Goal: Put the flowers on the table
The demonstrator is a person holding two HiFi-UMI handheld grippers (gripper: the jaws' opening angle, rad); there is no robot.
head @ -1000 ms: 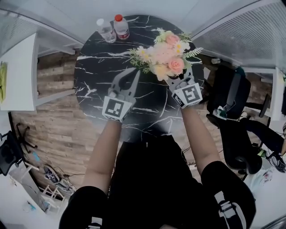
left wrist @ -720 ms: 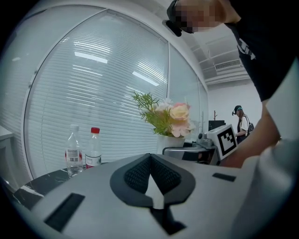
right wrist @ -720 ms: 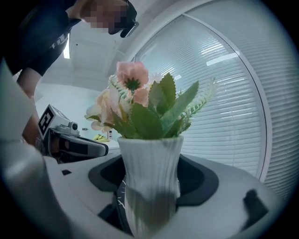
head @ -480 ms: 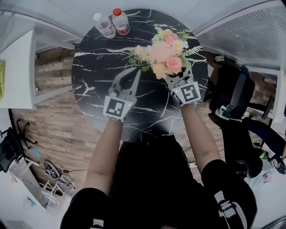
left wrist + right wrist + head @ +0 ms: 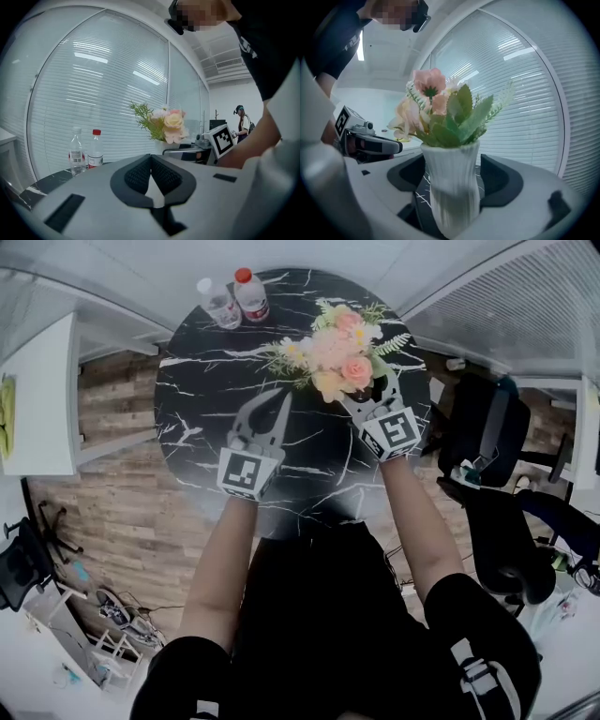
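The flowers (image 5: 339, 348) have shifted a little farther out over the table (image 5: 202, 404) and slightly to the left since a second ago, and your right gripper (image 5: 373, 397) has gone with them. The bouquet of pink, peach and cream blooms with green sprigs stands upright in a ribbed white vase (image 5: 452, 187). Your right gripper is clamped on that vase, one pad against each side. The black marble top shows under the jaws, but you cannot tell whether the vase base touches it. The flowers sit over the far right part of the table.

Your left gripper (image 5: 279, 397) has hardly moved. It hovers over the middle of the table, just left of the bouquet and apart from it, with its jaws closed together on nothing. Two bottles (image 5: 234, 299) stand side by side at the table's far left edge, well apart from the flowers.
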